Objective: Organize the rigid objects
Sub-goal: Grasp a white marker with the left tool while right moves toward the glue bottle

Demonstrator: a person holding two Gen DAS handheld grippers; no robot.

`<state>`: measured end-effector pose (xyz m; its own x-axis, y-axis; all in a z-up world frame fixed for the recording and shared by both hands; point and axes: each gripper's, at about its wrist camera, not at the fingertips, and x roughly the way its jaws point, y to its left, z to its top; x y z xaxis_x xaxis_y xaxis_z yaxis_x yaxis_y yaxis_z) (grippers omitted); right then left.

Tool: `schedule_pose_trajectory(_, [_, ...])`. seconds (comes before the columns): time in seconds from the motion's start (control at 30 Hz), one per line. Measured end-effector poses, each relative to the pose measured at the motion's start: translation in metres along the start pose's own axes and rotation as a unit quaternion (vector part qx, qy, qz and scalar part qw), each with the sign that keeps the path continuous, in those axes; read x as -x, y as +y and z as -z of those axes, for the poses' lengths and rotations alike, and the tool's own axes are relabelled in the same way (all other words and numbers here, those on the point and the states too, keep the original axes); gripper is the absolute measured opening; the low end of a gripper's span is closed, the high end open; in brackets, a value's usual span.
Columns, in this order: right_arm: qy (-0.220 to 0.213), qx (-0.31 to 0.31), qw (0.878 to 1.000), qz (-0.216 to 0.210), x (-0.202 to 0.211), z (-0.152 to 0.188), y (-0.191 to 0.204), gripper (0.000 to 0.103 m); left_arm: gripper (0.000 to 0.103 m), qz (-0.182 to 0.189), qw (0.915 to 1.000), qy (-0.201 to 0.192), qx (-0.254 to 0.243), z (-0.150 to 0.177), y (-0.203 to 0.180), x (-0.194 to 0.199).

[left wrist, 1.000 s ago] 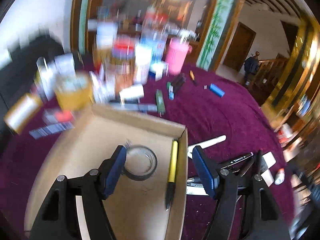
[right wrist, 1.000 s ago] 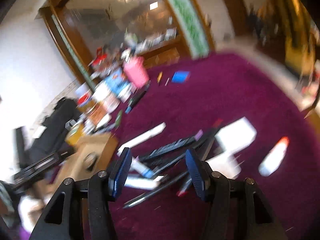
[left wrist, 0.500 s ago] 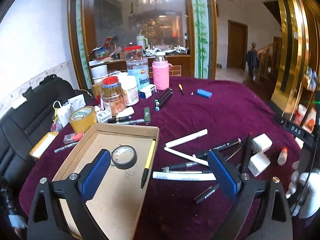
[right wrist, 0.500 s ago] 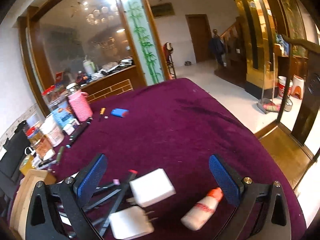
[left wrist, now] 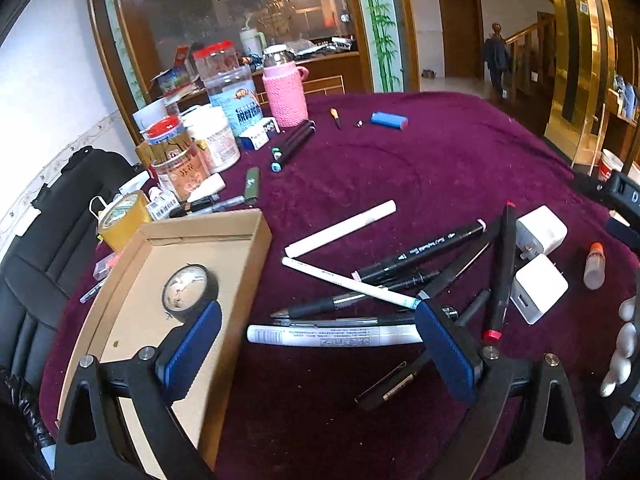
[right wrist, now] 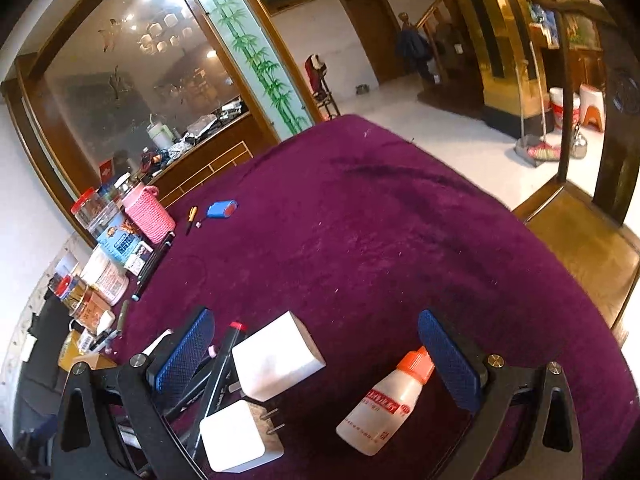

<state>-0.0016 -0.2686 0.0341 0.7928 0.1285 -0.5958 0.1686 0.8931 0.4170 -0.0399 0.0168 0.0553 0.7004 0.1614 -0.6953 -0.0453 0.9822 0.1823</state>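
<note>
Both grippers wide open, holding nothing: left gripper over the pile of pens on the purple bench beside the cardboard box with the tape roll inside, right gripper above two white chargers and a small bottle.

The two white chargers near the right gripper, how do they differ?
The nearer charger shows its two metal prongs, pointing right; the farther charger shows no prongs from the right wrist view. The nearer charger sits lower in the frame, by the left finger's base; the farther charger lies deeper between the open fingers. Both are white, blocky and rest on the purple cloth.
</note>
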Motion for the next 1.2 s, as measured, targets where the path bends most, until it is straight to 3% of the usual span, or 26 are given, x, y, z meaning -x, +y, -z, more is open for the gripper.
schedule_pose_trajectory(0.23, [0.015,-0.007,1.0,-0.009,-0.005,0.003,0.0,0.102,0.097,0.009,0.9998,0.017,0.001,-0.001,0.001,-0.013])
schedule_pose_trajectory(0.37, [0.021,-0.011,1.0,-0.004,-0.009,0.004,-0.002,0.102,0.097,0.055,0.9979,0.032,0.011,-0.018,0.009,-0.025])
schedule_pose_trajectory(0.53, [0.021,-0.014,1.0,0.007,-0.01,0.002,-0.003,0.102,0.097,0.097,0.9925,0.074,0.004,-0.056,0.013,-0.066])
schedule_pose_trajectory(0.8, [0.038,-0.008,0.999,0.014,-0.019,0.003,-0.001,0.102,0.097,0.139,0.9806,0.136,-0.026,-0.075,-0.004,-0.129])
schedule_pose_trajectory(0.83, [0.039,-0.008,0.999,0.014,-0.019,0.003,-0.002,0.102,0.093,0.136,0.9804,0.14,-0.025,-0.077,-0.003,-0.135])
schedule_pose_trajectory(0.9, [0.04,-0.01,0.999,0.013,-0.02,0.004,-0.002,0.102,0.072,0.129,0.9787,0.156,-0.032,-0.079,-0.003,-0.148])
schedule_pose_trajectory(0.97, [0.042,-0.011,0.999,0.01,-0.02,0.004,-0.003,0.102,0.057,0.097,0.9824,0.152,-0.048,-0.079,-0.003,-0.152])
schedule_pose_trajectory(1.0, [0.044,-0.011,0.999,0.009,-0.021,0.004,-0.002,0.102,0.051,0.1,0.9826,0.148,-0.052,-0.079,-0.003,-0.15])
schedule_pose_trajectory(1.03, [0.046,-0.011,0.999,0.01,-0.021,0.004,-0.002,0.102,0.032,0.119,0.9804,0.149,-0.05,-0.078,-0.002,-0.148])
schedule_pose_trajectory(1.07, [0.047,-0.009,0.999,0.011,-0.021,0.004,-0.002,0.102,0.025,0.128,0.9789,0.152,-0.047,-0.077,-0.002,-0.145])
schedule_pose_trajectory(1.2, [0.047,-0.008,0.999,0.012,-0.021,0.004,-0.001,0.102,0.013,0.132,0.9759,0.149,-0.089,-0.063,-0.014,-0.126])
